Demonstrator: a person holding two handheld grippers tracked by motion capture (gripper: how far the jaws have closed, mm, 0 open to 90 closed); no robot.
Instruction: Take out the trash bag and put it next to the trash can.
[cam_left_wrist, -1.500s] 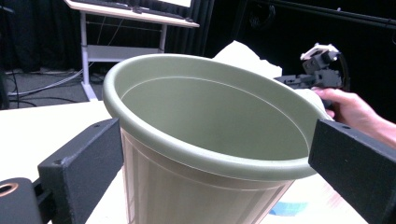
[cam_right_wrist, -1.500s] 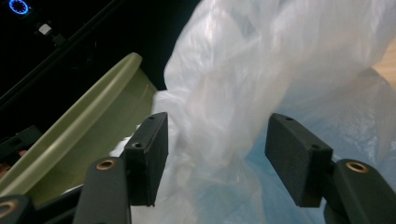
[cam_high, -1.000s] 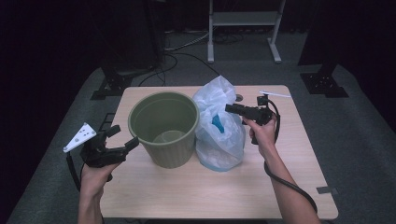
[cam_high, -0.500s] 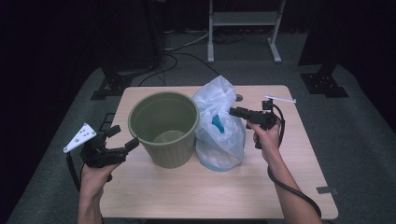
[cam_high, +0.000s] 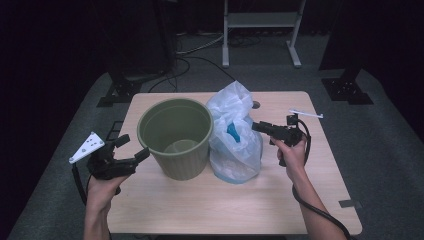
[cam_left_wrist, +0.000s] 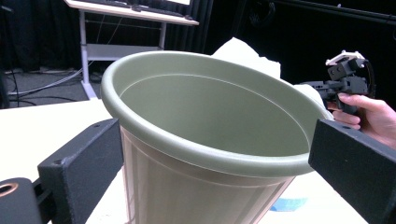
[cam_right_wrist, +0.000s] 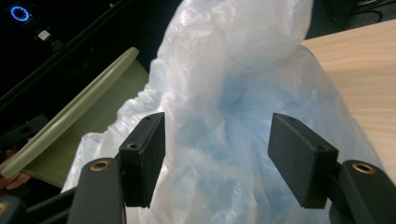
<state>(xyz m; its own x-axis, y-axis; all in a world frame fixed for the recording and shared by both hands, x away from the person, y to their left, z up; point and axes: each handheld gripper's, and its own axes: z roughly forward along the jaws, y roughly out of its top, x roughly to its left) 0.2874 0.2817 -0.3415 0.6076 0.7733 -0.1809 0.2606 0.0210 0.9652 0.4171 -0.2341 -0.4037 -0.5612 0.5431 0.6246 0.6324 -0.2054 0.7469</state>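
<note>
High view: a green bin (cam_high: 176, 137) is seen upright on the table (cam_high: 225, 200), left of centre. A clear bag (cam_high: 234, 135) with something blue inside is stood just beside it on the right, touching or nearly touching the bin's wall. The left tongs (cam_high: 134, 147) are held at the bin's left side, jaws apart, with the near jaw tip close to the wall; contact cannot be told. A grey three-cornered plate is carried on top of them. The right tongs (cam_high: 256, 126) are pointed at the bag's right side, their tips at the plastic. No writing can be made out on bin or bag.

Left gripper view: the bin (cam_left_wrist: 205, 135) is framed between the two black jaws, which are spread wide at either side of its ribbed wall below the rim; no pad is seen pressed on it. The right tongs (cam_left_wrist: 308, 86) and the hand (cam_left_wrist: 369, 112) holding them are seen beyond the rim. No label is seen on the bin.

Right gripper view: the jaws are held well apart, with the bag (cam_right_wrist: 233, 102) bulging between them; neither pad is seen clamped on the plastic. The bin's rim (cam_right_wrist: 70, 126) is shown at the left. No print is seen on the bag.
</note>
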